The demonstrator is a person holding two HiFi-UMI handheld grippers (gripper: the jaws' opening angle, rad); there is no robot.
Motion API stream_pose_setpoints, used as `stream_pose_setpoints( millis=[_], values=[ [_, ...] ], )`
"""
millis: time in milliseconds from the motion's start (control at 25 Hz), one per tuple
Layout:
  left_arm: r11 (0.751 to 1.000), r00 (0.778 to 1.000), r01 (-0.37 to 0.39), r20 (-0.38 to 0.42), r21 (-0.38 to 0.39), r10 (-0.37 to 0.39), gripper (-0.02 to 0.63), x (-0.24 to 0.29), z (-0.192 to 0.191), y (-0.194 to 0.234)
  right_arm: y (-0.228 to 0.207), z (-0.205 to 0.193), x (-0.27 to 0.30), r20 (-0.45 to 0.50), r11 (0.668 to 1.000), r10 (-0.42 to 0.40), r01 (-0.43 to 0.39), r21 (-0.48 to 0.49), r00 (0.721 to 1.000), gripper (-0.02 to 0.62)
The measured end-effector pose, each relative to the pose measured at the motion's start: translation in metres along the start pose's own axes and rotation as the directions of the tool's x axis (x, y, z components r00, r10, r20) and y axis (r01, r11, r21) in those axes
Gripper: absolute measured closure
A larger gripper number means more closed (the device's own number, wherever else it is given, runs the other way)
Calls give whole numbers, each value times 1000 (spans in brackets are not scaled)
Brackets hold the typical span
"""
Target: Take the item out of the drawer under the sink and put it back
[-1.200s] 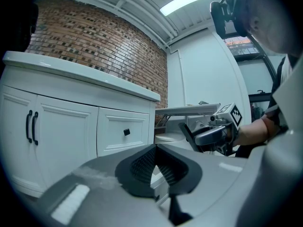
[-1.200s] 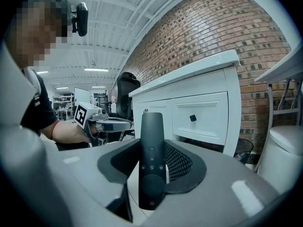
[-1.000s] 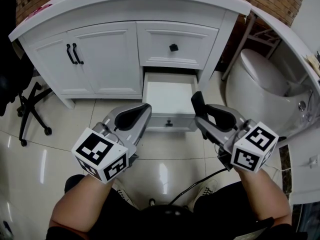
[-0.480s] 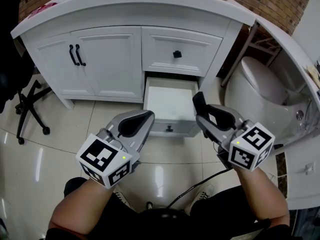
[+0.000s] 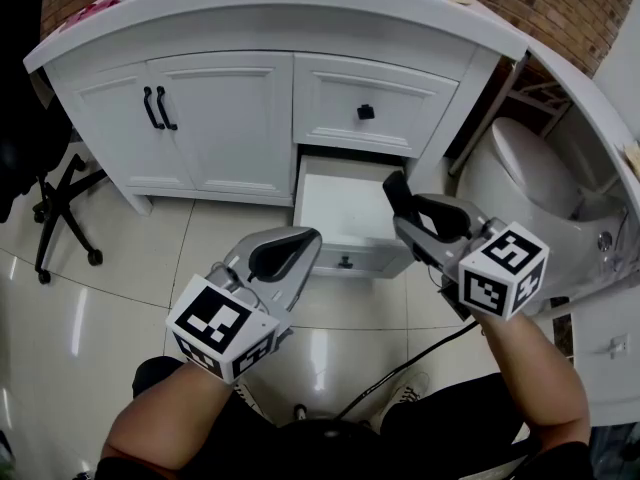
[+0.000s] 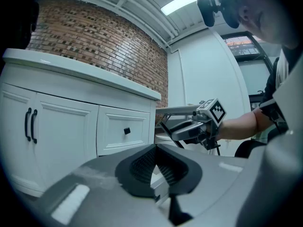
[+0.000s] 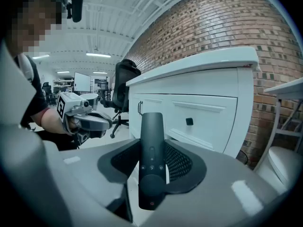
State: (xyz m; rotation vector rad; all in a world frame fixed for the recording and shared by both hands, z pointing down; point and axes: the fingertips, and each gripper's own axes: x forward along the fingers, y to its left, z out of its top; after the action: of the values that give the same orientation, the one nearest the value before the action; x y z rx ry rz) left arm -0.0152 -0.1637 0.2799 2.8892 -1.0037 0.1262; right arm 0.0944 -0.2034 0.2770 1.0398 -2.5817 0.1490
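Observation:
The lower drawer (image 5: pixel 345 206) of the white sink cabinet stands pulled out, and its white inside shows nothing in it. My right gripper (image 5: pixel 412 213) hovers over the drawer's right front corner, shut on a slim black remote (image 7: pixel 152 155) that stands upright between its pads (image 7: pixel 179 162). The remote's tip (image 5: pixel 394 192) pokes out toward the drawer. My left gripper (image 5: pixel 297 242) hangs over the floor tiles just left of the drawer front (image 5: pixel 345 261). It is shut, with its pads (image 6: pixel 142 163) together and nothing between them.
A shut upper drawer with a black knob (image 5: pixel 366 112) sits above the open one, and double doors with black handles (image 5: pixel 155 108) are to its left. A white toilet (image 5: pixel 525 168) stands to the right, an office chair (image 5: pixel 50 203) to the left. A black cable (image 5: pixel 400 368) runs over the floor.
Both grippers have drifted a little to the right against the cabinet, and the right one has lifted slightly over the drawer's corner. The remote stays gripped.

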Motion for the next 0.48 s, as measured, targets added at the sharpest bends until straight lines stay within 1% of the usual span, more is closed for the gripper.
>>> stream_pose_setpoints(
  millis=[120,280,480],
  values=[
    [1000,1000,4,-6,-7,-4,600,2,-2,0,-8,3,20,-42,998,13,-16,-64,999,430],
    [1000,1000,-3,-18,-13,3,600,4,-6,2,-22,-4,51,-129,983,17,-40,-181,992,430],
    [1000,1000,1,-23,-23,-2,600,8,-9,4,-49,-22,86,-233,970,11,-68,-235,972,430]
  ],
)
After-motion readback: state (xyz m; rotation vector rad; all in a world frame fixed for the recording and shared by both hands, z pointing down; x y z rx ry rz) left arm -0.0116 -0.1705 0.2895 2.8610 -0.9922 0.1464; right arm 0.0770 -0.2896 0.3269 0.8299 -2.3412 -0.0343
